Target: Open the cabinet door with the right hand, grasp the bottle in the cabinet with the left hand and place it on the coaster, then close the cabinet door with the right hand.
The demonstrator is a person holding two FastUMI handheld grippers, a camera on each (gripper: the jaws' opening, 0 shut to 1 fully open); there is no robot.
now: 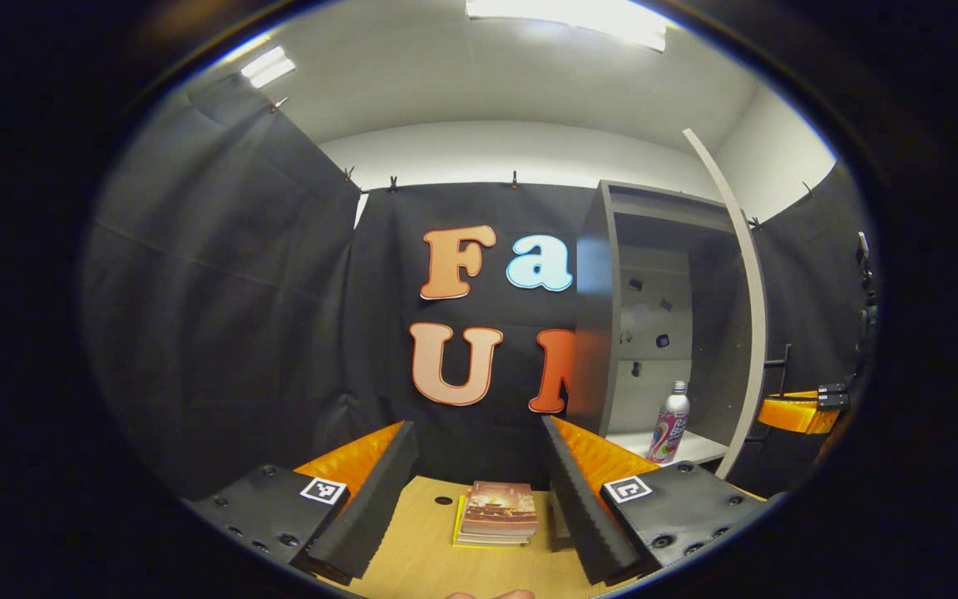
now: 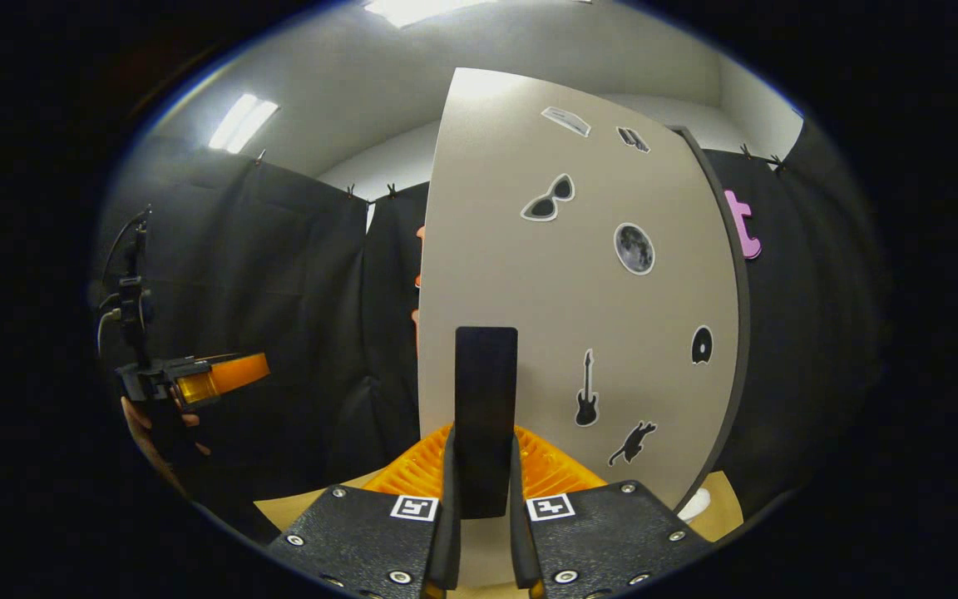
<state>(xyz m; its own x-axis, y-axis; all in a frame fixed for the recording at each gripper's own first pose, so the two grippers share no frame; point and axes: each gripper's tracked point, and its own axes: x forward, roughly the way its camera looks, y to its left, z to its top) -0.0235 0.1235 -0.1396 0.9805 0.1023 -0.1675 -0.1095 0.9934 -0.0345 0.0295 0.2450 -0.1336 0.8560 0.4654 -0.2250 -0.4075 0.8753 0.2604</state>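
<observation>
While the door is held open, the reach for the bottle is the step judged in hand.
Bottle (image 1: 670, 423): stood upright on the cabinet (image 1: 612, 316) floor, near the front edge, untouched.
Door (image 2: 579, 291): swung wide; its dark handle (image 2: 486, 416) is clamped between the right gripper (image 2: 484, 507) fingers.
Left gripper (image 1: 479, 491): jaws spread wide, nothing held, above the table (image 1: 421, 557) by a stack of books (image 1: 497, 512).
Advice: the door should be kept steady; the bottle should be approached level and gripped at mid-body.

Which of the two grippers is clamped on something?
The right gripper: its fingers press on the dark handle of the cabinet door. The left gripper is spread open, holding nothing.
</observation>
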